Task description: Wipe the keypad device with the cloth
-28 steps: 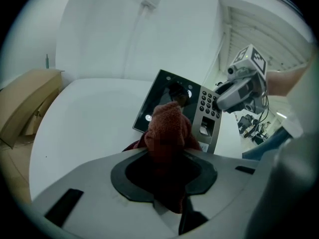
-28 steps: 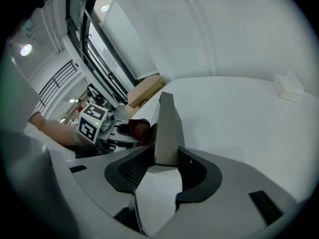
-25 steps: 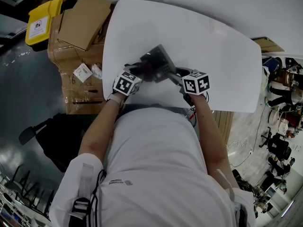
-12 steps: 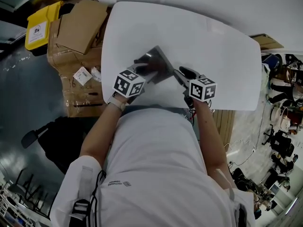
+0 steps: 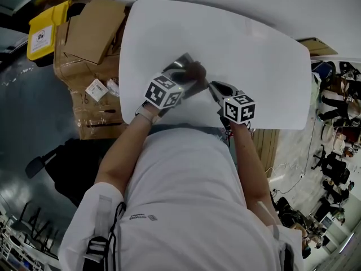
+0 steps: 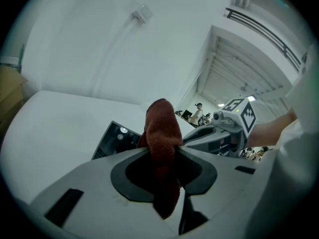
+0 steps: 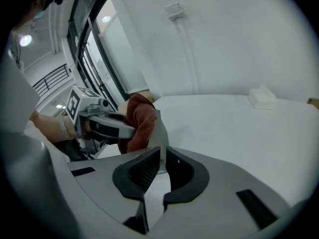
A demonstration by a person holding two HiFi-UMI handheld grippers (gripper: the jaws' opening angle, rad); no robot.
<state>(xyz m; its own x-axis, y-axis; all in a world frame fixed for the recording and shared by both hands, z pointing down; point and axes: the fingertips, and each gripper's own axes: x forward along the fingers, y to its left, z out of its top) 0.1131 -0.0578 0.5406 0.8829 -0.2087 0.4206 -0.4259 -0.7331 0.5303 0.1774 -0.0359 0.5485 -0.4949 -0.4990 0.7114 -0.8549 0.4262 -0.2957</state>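
We see a white surface (image 5: pixel 242 66) with rounded corners, a small white block (image 7: pixel 261 97) lying near its far edge. The keypad device (image 6: pixel 115 139) tilts above the near edge; we cannot tell whether it touches.

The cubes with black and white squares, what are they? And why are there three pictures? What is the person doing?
Each cube, like this one, is part of a hand-held gripper, a tool with two jaws that a person works like tongs. One picture comes from a camera on the person's head, looking down at the white table. The other two come from little cameras riding on the tools and looking along their jaws. The left hand-held gripper pinches a reddish-brown cloth. The right hand-held gripper has just been closing its jaws, and they clamp the thin edge of the grey keypad device. The cloth is right beside the device, probably to wipe it.
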